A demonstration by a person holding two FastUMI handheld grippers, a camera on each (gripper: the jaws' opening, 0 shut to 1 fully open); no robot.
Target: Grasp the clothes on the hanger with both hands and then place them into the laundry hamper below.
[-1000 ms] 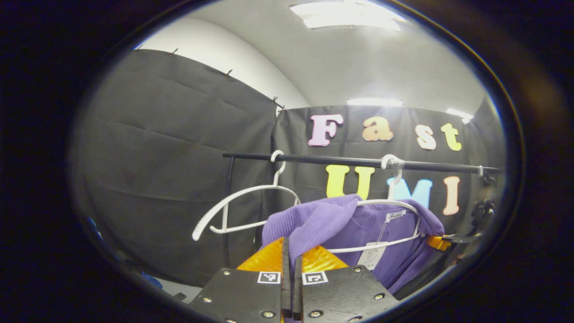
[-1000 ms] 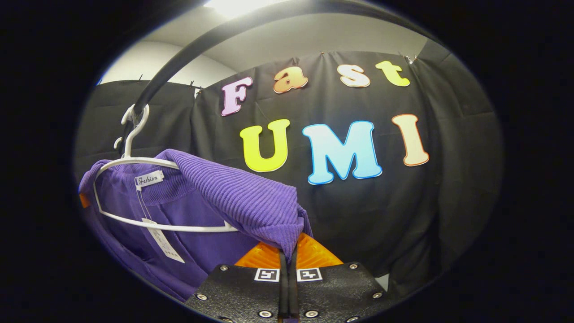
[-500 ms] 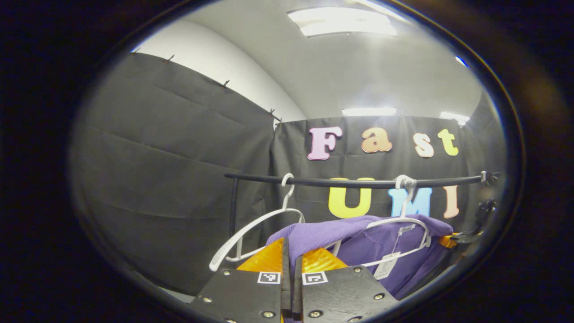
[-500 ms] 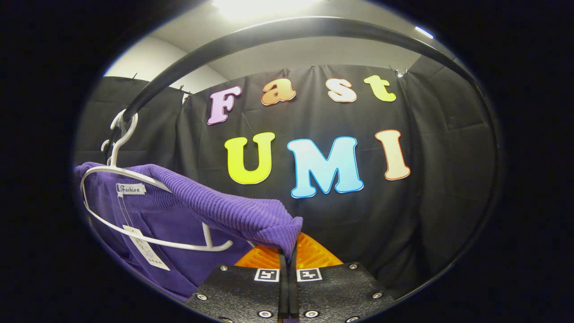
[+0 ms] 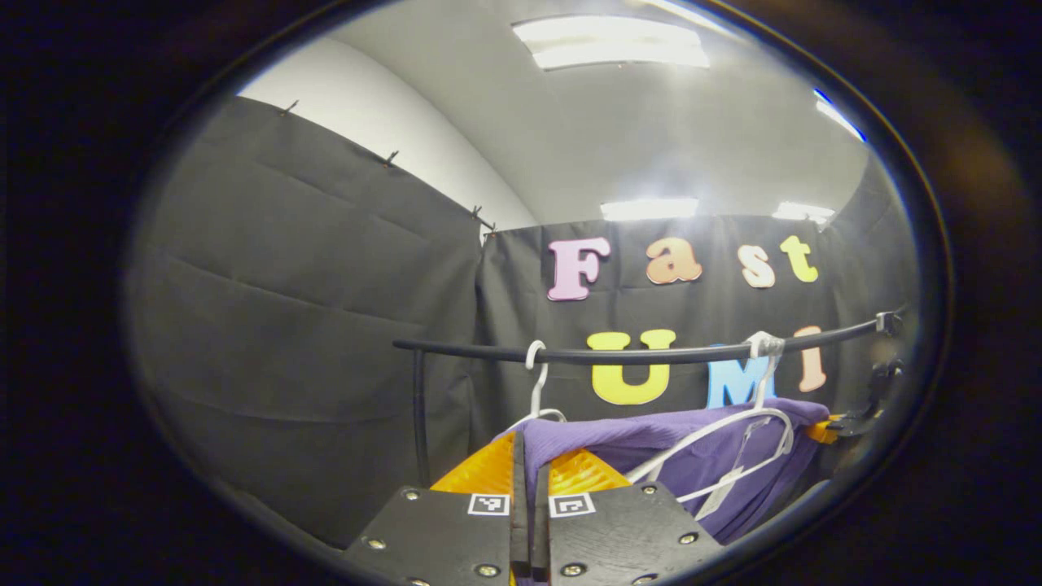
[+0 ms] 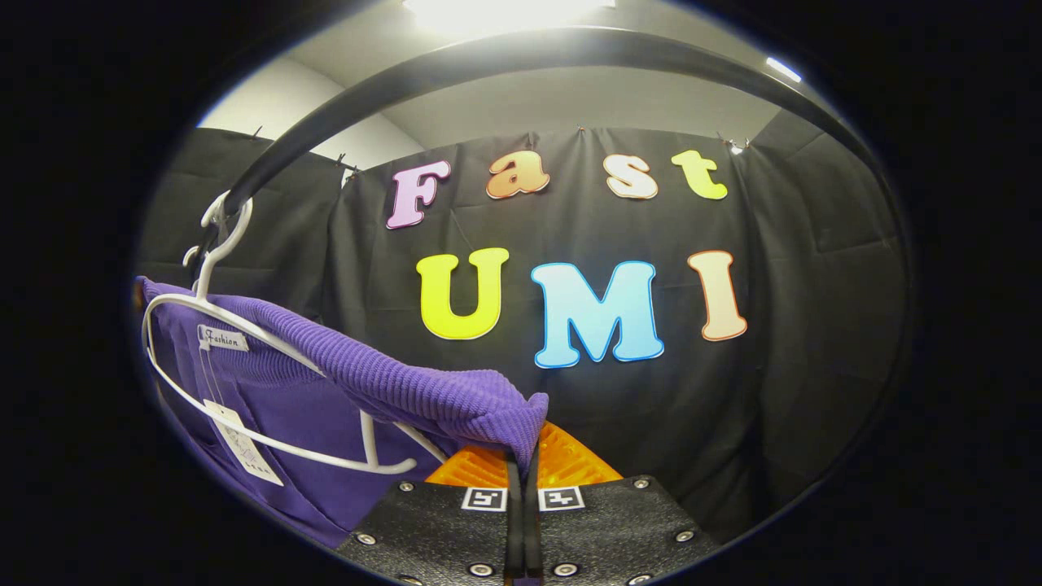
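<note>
Both grippers are pinching the purple sweater (image 6: 423,391) by its shoulders, one on each side, so the knit is stretching taut between them and pulling free of the white hanger (image 6: 269,435). The left gripper (image 5: 527,476) is closing its fingers on a fold of cloth at the near left shoulder, and the right gripper (image 6: 521,476) is doing the same on the ribbed shoulder at the far right, the fabric bunching just above each pair of fingers. The sweater is sitting high, just beneath the black rail (image 5: 635,354), with the hanger's hook over that rail and the collar tag dangling inside the neck. A second, bare hanger (image 5: 537,391) is hanging to the left on the same rail. Gripping both shoulders is likely keeping the sweater level as it slides off; the hamper lies somewhere below.
</note>
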